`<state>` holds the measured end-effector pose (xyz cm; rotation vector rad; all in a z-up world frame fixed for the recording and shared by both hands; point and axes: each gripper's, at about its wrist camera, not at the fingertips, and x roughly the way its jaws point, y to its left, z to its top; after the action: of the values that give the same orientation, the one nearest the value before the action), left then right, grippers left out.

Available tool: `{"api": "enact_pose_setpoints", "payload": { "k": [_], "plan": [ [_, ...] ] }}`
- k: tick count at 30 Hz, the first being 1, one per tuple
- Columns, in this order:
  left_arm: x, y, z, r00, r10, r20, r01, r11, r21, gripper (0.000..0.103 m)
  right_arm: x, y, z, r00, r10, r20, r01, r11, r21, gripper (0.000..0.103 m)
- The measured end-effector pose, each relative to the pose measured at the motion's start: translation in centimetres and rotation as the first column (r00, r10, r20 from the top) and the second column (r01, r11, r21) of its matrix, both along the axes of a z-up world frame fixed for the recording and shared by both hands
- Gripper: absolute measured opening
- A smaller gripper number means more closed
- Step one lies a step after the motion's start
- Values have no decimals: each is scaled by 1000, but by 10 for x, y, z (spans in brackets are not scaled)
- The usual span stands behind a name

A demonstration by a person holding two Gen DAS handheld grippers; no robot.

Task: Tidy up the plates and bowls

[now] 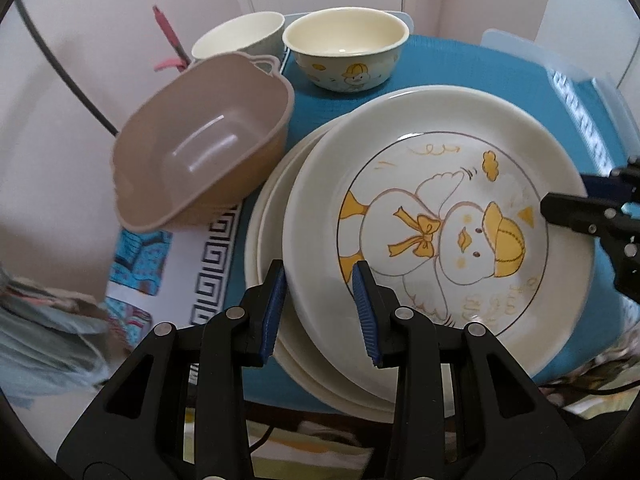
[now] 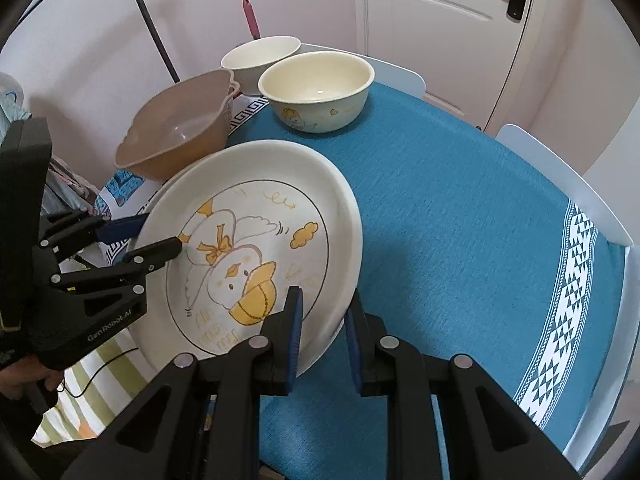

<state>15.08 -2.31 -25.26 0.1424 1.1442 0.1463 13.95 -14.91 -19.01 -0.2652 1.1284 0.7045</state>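
A white plate with a yellow duck drawing (image 1: pixel 440 220) (image 2: pixel 248 240) lies on top of a stack of plain white plates (image 1: pixel 266 240) on the blue tablecloth. My left gripper (image 1: pixel 320 308) (image 2: pixel 156 236) is shut on its near-left rim, one pad above and one under the edge. My right gripper (image 2: pixel 324 328) is shut on the opposite rim; one of its fingers (image 1: pixel 560 208) shows at the right of the left wrist view. A brown square bowl (image 1: pixel 200 152) (image 2: pixel 176 136) sits tilted just left of the plates.
A cream bowl with a duck print (image 1: pixel 344 52) (image 2: pixel 316 88) and a white bowl (image 1: pixel 236 40) (image 2: pixel 256 56) stand at the far edge. The blue cloth (image 2: pixel 460 200) spreads to the right. White chair backs (image 2: pixel 560 184) ring the table, with a door (image 2: pixel 440 20) behind.
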Motion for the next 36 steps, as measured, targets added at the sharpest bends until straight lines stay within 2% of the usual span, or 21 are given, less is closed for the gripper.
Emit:
{"api": "enact_pose_setpoints", "payload": {
  "k": [4,14,23,31,34,36],
  "plan": [
    [-4,-8,-1,1000,-22,6,21,997,78,31,-3,4,-1,1000,2,15,-1,1000,-31,19],
    [-6,-14,-2,999,-46,3,45,990,135,31,-6,9,-1,999,4,41,-1,997,-81,19],
    [-16,-18,1,998,-66,13,62,976,208,31,-5,15,-5,1000,-20,21,22,995,-101,19],
    [-18,-9,4,997,-69,24,63,983,173,31,-7,20,-8,999,-35,22,38,994,-105,19],
    [-16,-1,10,998,-57,18,55,991,119,31,-7,18,-5,998,-53,20,55,994,-91,19],
    [-16,3,21,998,-40,42,36,995,95,31,-7,13,5,997,-69,32,71,995,-64,19]
  ]
}}
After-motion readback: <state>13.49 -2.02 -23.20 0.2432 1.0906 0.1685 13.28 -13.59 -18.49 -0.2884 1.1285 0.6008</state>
